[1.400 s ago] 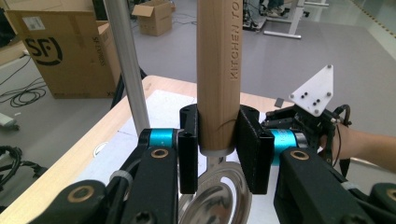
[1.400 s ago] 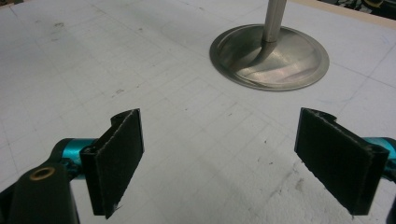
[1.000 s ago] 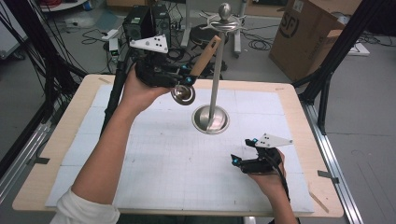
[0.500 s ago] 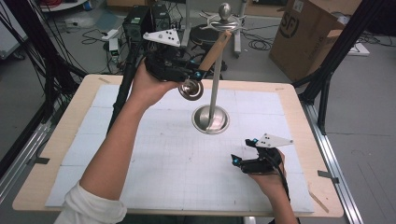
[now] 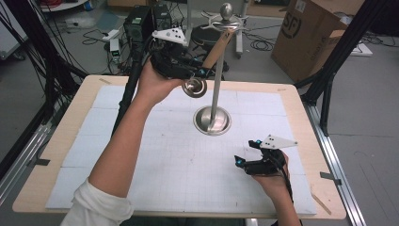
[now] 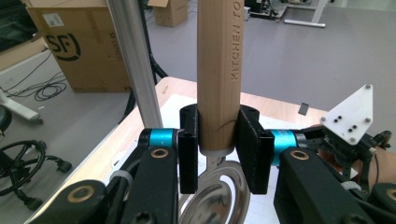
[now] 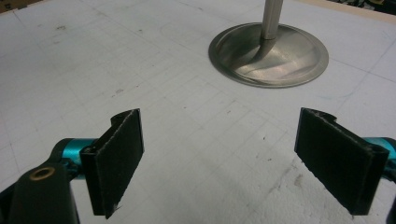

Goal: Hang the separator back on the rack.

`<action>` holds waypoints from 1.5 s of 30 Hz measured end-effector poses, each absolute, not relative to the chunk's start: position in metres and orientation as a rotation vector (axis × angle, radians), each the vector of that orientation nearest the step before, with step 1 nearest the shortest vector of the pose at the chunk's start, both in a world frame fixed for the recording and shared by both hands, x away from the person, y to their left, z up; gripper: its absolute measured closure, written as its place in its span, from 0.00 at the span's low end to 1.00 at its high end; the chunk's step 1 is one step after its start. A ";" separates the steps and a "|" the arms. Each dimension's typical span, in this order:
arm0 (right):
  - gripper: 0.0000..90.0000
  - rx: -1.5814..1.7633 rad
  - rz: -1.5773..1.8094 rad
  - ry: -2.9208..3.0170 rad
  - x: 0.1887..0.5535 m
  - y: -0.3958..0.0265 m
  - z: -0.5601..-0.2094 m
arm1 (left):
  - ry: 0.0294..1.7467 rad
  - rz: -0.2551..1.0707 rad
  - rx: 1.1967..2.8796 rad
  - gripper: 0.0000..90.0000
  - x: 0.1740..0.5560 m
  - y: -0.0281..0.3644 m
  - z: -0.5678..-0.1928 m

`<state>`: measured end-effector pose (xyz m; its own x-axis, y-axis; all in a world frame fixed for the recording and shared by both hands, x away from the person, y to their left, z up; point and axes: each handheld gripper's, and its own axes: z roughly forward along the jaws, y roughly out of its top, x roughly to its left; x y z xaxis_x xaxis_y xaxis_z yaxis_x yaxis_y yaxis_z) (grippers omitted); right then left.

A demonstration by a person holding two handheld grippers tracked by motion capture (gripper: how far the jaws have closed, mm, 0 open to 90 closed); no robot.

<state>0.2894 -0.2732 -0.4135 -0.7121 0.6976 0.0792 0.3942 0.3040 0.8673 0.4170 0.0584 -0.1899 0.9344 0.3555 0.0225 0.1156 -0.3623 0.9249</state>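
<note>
A utensil with a wooden handle and a round metal bowl hangs tilted in the air, its handle top near the hooks of a metal stand. My left gripper is shut on the lower end of that handle, just above the metal bowl. The stand's pole rises right beside the handle. The stand's round base sits mid-table. My right gripper rests low near the table's front right, open with nothing between its pads, facing the base.
A white gridded mat covers the wooden table. Behind the table stand a cardboard box, black equipment and cables on the floor. The other hand's gripper with its white plate shows at the right.
The left hand has carried the utensil slightly up and to the right, bringing the handle closer to the stand's top. The right hand has stayed put.
</note>
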 end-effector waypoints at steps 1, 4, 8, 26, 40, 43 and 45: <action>0.16 0.982 1.368 2.265 0.289 -0.273 -0.413 | 0.342 0.265 1.940 0.79 0.417 0.058 -0.190; 0.16 0.987 1.366 2.270 0.289 -0.272 -0.414 | 0.350 0.264 1.949 0.79 0.419 0.058 -0.192; 0.16 0.984 1.364 2.270 0.289 -0.272 -0.414 | 0.371 0.266 1.949 0.79 0.422 0.059 -0.195; 0.16 0.972 1.360 2.272 0.287 -0.271 -0.413 | 0.417 0.177 1.964 0.70 0.429 0.063 -0.209; 0.16 0.959 1.358 2.274 0.286 -0.268 -0.411 | 0.496 0.179 1.933 0.50 0.414 0.107 -0.235; 0.16 0.962 1.356 2.276 0.286 -0.268 -0.410 | 0.507 0.192 1.941 0.47 0.406 0.123 -0.243; 0.16 0.957 1.355 2.273 0.286 -0.269 -0.410 | 0.511 0.195 1.928 0.45 0.403 0.130 -0.246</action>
